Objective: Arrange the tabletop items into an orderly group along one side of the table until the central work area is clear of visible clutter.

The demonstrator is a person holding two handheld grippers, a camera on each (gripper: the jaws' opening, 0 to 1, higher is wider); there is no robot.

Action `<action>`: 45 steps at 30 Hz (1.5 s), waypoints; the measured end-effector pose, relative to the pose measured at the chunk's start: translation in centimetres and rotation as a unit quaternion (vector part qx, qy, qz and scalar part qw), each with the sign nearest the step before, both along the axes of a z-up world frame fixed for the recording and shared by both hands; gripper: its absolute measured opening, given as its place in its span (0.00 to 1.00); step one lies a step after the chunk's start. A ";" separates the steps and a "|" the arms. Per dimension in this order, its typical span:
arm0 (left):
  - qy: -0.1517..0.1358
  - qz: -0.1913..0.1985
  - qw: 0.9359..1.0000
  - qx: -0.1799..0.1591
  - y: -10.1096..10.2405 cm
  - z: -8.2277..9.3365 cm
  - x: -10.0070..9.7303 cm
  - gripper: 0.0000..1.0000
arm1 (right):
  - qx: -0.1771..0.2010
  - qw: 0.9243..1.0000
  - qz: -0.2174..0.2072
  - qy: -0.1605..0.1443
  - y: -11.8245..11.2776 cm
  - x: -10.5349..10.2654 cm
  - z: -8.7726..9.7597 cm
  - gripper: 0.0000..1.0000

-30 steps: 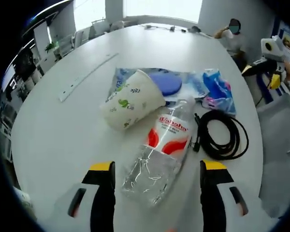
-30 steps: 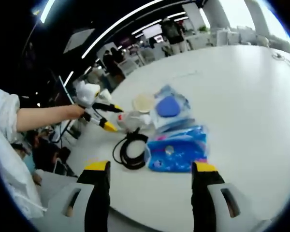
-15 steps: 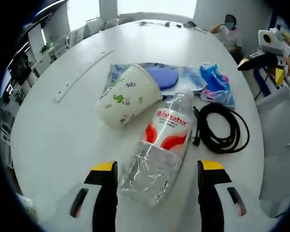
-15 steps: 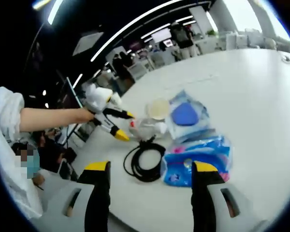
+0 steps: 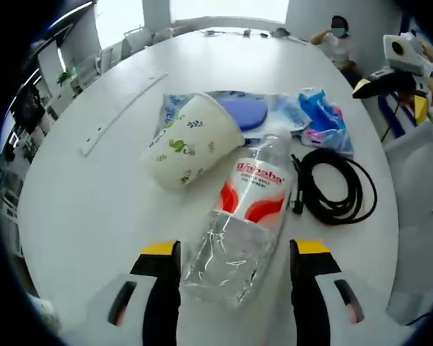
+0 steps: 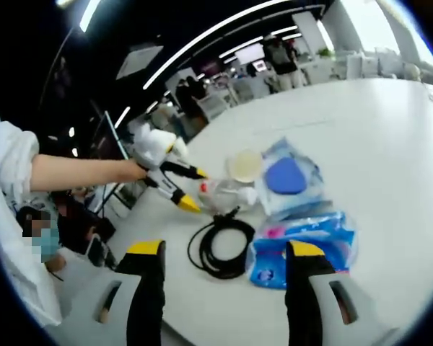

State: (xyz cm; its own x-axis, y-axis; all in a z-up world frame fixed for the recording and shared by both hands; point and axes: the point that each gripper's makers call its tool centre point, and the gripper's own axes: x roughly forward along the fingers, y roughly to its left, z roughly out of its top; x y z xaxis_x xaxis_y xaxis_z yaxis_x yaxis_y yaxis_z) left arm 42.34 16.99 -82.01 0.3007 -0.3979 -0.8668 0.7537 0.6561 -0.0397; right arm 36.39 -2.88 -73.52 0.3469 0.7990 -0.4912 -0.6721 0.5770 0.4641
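Between the spread jaws of the left gripper (image 5: 234,270) lies a clear water bottle (image 5: 242,220); right gripper (image 6: 224,270) gapes above the black cable coil (image 6: 220,245).

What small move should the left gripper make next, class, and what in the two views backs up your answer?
Probably ease the left gripper forward a little and close on the plastic bottle. The bottle lies on its side on the white table, its base between the open jaws, not yet gripped. Its neck end lies close to the paper cup and the black cable, so lifting it first looks sensible.
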 end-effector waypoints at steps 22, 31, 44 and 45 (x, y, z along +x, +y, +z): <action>-0.034 -0.045 0.998 0.009 0.3 0.0 -0.1 0.41 | 0.039 0.999 0.022 0.023 4.2 0.2 0.8 0.58; -0.038 -0.048 0.998 0.007 0.3 0.0 0.0 0.40 | 0.029 0.998 0.054 -0.009 5.6 1.4 1.4 0.58; -0.048 -0.047 0.998 0.002 0.3 0.0 0.0 0.40 | 0.049 0.998 0.030 0.017 6.5 3.2 1.2 0.56; -0.048 -0.047 0.998 0.002 0.3 0.0 0.0 0.40 | 0.050 0.998 0.026 0.022 6.6 3.2 1.1 0.55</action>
